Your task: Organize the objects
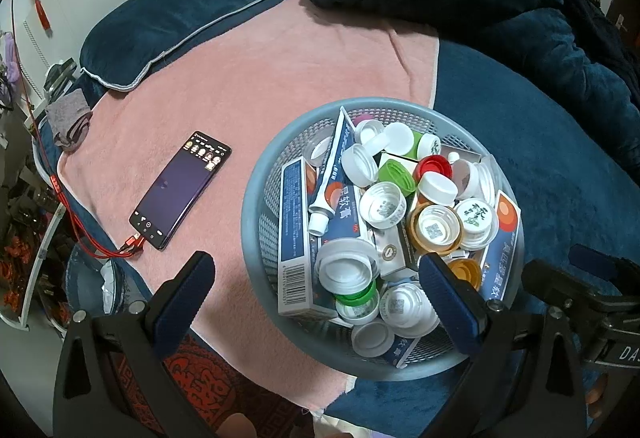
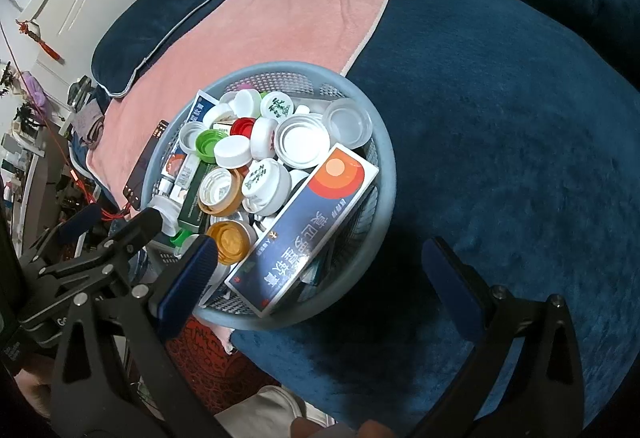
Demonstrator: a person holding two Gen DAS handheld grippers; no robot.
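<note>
Basket (image 1: 256,205) sits on the bed, holding caps (image 1: 382,203) and boxes (image 1: 294,234); phone (image 1: 180,189) lies at its nine o'clock.

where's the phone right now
In the left wrist view the phone lies face up on the pink towel, left of the grey basket, with a red cable plugged into its near end.

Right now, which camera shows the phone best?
The left wrist view: the phone lies fully visible on the pink towel, screen lit, red cable plugged in. In the right wrist view only a dark sliver of it shows behind the basket rim.
</note>
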